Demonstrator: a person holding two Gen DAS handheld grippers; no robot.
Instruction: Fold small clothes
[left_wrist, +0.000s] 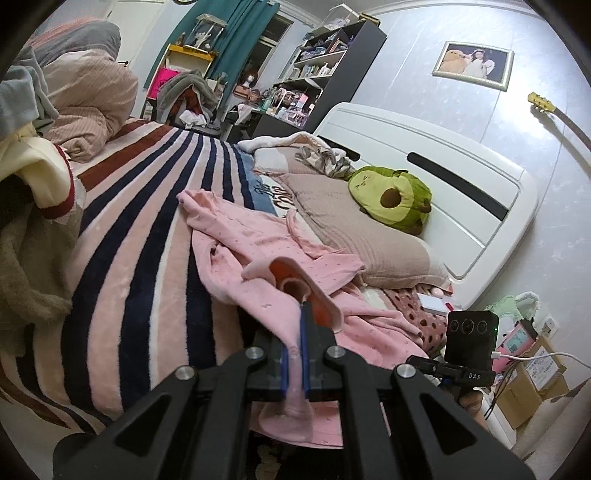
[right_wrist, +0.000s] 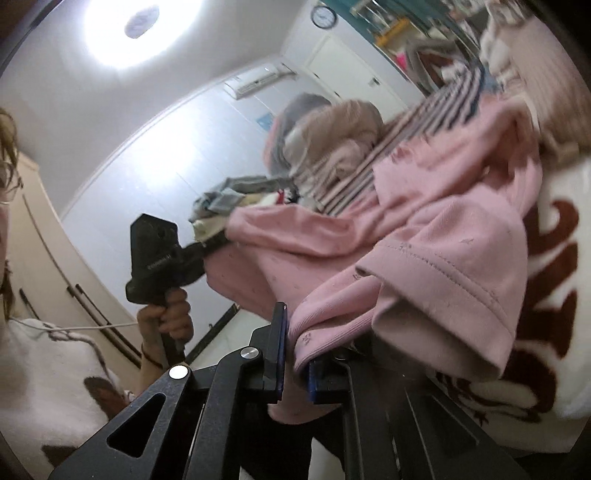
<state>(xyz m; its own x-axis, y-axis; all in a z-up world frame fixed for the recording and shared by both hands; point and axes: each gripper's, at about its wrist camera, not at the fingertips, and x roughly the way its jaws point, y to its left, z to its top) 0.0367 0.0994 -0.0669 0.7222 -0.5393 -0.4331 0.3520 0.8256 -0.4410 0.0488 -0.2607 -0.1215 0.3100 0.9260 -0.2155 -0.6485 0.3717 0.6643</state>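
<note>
Left wrist view: left gripper (left_wrist: 295, 310) is clamped on a hem of the pink garment (left_wrist: 258, 243), which trails away across the striped blanket (left_wrist: 140, 236) toward the pillow (left_wrist: 332, 206). Right gripper (right_wrist: 295, 354) pinches another edge; the cloth spans between both.

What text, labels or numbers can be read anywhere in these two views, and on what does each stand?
"DAS": white letters on the small black device at the right of the left wrist view.
Dark cursive lettering on the blue band of the striped fleece blanket: foreshortened, unreadable.
Printed label on the brown cardboard box: too small.
Small white marking on the black hand-held gripper: blurred.
Round wall clock: numerals too small.
</note>
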